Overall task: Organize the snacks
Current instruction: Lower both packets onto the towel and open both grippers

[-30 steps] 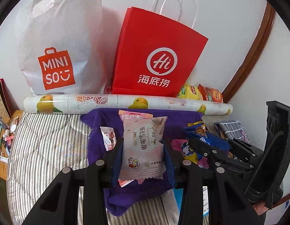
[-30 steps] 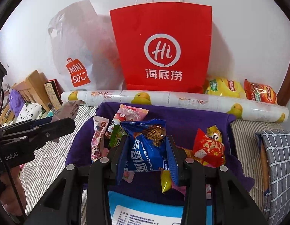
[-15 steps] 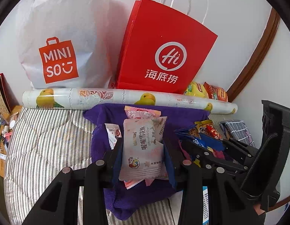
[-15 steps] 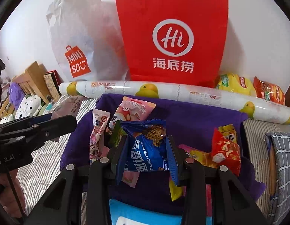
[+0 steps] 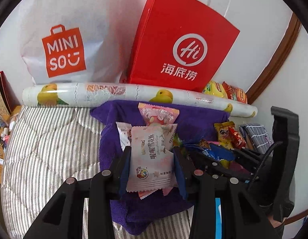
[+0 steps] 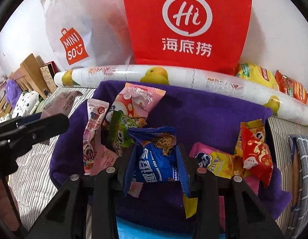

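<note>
Left wrist view: left gripper (image 5: 152,159) has its jaws clamped on a pale pink snack packet (image 5: 152,157), held upright btwn the pads, top edge sticking out past the tips. Under and just beyond the jaws lies a purple towel (image 5: 114,149) spread on a striped bedcover (image 5: 50,143). Past the tips, a white-pink candy stick (image 5: 123,134) and a pink mushroom-print packet (image 5: 157,115) lie on the towel. To the right of the jaws, the right gripper (image 5: 211,152) w/ its blue packet, and an orange-red snack pair (image 5: 227,134) beyond it. Further out, a fruit-print roll (image 5: 106,94) runs across; behind it a white MINISO bag (image 5: 74,29) and a red Hi paper bag (image 5: 181,45) lean on the wall.

Right wrist view: right gripper (image 6: 156,159) w/ jaws shut on a blue choc-chip cookie packet (image 6: 155,159), top crumpled above the tips. Just left of the jaws, a green packet (image 6: 120,131) and the candy stick (image 6: 94,125); mushroom packet (image 6: 138,101) beyond those. Right of the jaws, a yellow-pink packet (image 6: 215,161) and a red packet (image 6: 255,155) on the towel (image 6: 203,115). Far left, the left gripper's black body (image 6: 30,129), tips out of frame. Beyond the roll (image 6: 193,77), far right, yellow and orange chip bags (image 6: 257,75) beside the red bag (image 6: 185,20); MINISO bag (image 6: 74,45) to its left.
</note>
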Demonstrator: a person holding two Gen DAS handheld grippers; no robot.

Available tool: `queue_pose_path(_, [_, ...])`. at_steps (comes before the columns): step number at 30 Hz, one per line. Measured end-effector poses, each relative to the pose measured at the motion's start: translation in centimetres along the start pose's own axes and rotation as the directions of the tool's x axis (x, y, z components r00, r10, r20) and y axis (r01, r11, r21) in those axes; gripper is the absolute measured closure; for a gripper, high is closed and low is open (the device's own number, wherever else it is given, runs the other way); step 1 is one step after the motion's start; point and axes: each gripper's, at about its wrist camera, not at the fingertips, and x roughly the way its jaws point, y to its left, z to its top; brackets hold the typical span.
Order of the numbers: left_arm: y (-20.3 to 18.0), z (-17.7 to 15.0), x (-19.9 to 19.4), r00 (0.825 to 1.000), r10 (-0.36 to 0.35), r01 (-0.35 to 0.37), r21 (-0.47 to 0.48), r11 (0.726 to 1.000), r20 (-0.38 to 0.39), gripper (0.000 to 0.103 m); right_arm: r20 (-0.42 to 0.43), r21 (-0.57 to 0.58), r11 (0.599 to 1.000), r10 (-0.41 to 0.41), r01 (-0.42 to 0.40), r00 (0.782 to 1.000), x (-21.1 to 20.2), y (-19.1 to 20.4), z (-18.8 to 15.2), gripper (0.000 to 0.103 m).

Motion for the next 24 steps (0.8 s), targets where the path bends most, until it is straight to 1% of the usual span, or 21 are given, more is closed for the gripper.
queue_pose_path(7, [0.0, -0.4, 1.3, 0.999, 0.013, -0.013, 0.009, 1.0, -0.035, 0.065, -0.047, 0.005, 1.0, -0.007, 0.007, 0.999, 0.7, -0.1, -0.2, 0.063])
queue_pose_path(9, [-0.1, -0.5, 1.7, 0.999, 0.016, -0.015, 0.014, 1.0, -0.043, 0.065, -0.046, 0.016, 1.0, 0.003, -0.003, 0.999, 0.6, -0.3, -0.3, 0.063])
queue_pose_path(12, [-0.1, -0.5, 1.9, 0.999, 0.017, -0.016, 0.015, 1.0, -0.051, 0.065, -0.042, 0.04, 0.998, 0.042, -0.04, 0.998, 0.5, -0.8, -0.4, 0.061])
queue_pose_path(15, [-0.2, -0.5, 2.1, 0.998, 0.017, -0.016, 0.017, 1.0, -0.058, 0.065, -0.034, 0.047, 0.997, 0.062, -0.061, 0.997, 0.3, -1.0, -0.6, 0.059])
queue_pose_path(18, [-0.2, -0.4, 2.4, 0.998, 0.018, -0.017, 0.015, 1.0, -0.061, 0.065, -0.005, 0.038, 0.997, 0.062, -0.062, 0.998, -0.4, -0.9, -0.7, 0.049])
queue_pose_path(19, [-0.3, -0.4, 2.5, 0.998, 0.018, -0.017, 0.016, 1.0, -0.062, 0.065, 0.008, 0.035, 0.997, 0.069, -0.07, 0.998, -0.7, -0.9, -0.8, 0.047])
queue_pose_path(24, [-0.6, -0.2, 3.3, 0.997, 0.015, -0.013, 0.017, 1.0, -0.072, 0.065, 0.04, 0.041, 0.996, 0.081, -0.082, 0.996, -1.6, -1.2, -1.0, 0.047])
